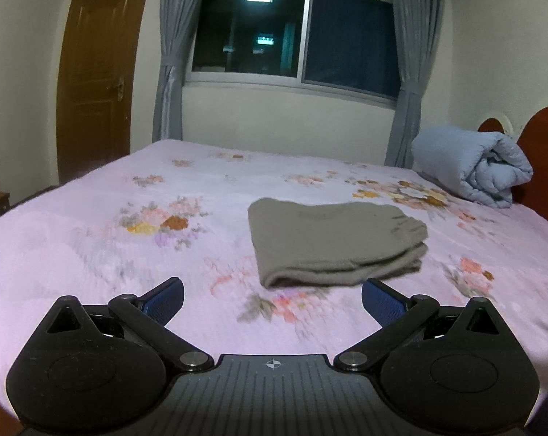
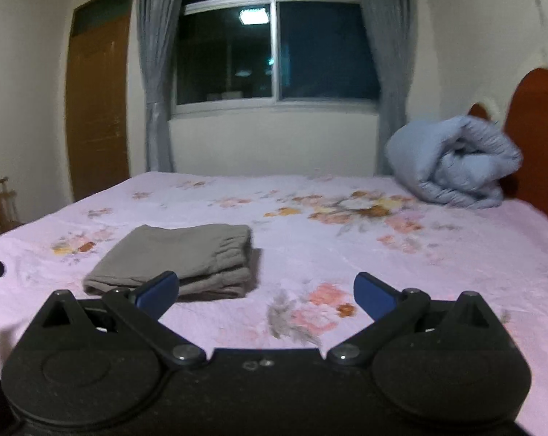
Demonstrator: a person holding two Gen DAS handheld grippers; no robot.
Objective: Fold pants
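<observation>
Pants: grey-brown, folded into a compact layered rectangle, lying flat on the bed. The gathered waistband faces the headboard side; the stacked fold edges face the cameras. In the right wrist view the same pants lie left of centre, their near edge partly hidden behind that gripper's left blue pad.

Left gripper: jaws spread wide, nothing between them, held above the bed just short of the pants and clear of the cloth. Blue fingertips visible on black arms.

Right gripper: jaws likewise spread wide and empty, held over bare bedsheet to the right of the pants.

Bed: covered with a pale pink sheet printed with flowers in orange, pink and grey.

Quilt: light blue, rolled into a bundle, at the far right of the bed against the reddish-brown headboard.

Window: dark glass in a pale frame, reflecting a ceiling light, behind the bed.

Curtains: grey, drawn back on either side of the window.

Door: brown wood, shut, on the left wall.

Both views are slightly blurred.
</observation>
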